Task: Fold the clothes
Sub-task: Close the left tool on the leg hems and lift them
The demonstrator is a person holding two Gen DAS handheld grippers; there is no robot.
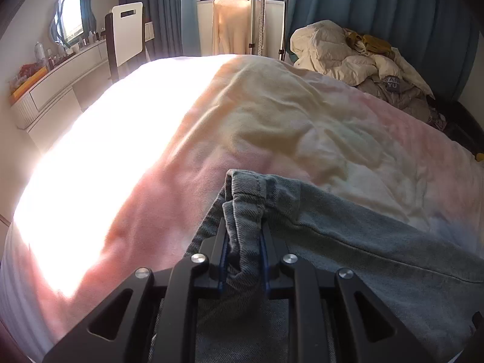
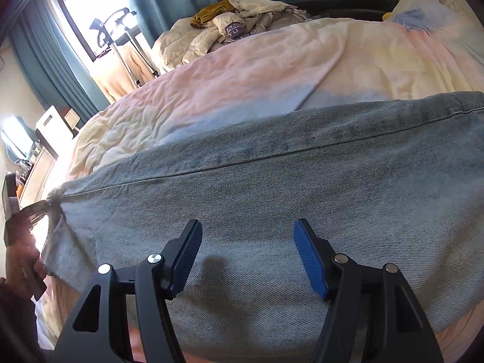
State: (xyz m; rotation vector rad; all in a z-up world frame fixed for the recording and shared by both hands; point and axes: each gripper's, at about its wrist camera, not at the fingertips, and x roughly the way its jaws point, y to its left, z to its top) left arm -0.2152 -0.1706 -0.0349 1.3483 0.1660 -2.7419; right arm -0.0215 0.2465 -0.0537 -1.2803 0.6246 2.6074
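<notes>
Sunlit bedspread (image 1: 90, 157) (overexposed), jeans (image 1: 378, 272) cropped

— Any writing you can make out?

— Only one bit. On the grey-purple fabric patch (image 1: 392, 84) in the pile of crumpled cream and grey clothes (image 1: 360, 60) at the far end of the bed, there are pale block letters in two rows.

— What do they say?

— From the right wrist, the same patch (image 2: 234, 30) shows "AN" above "YU". The edges are folded under, so the rest can't be read.
</notes>
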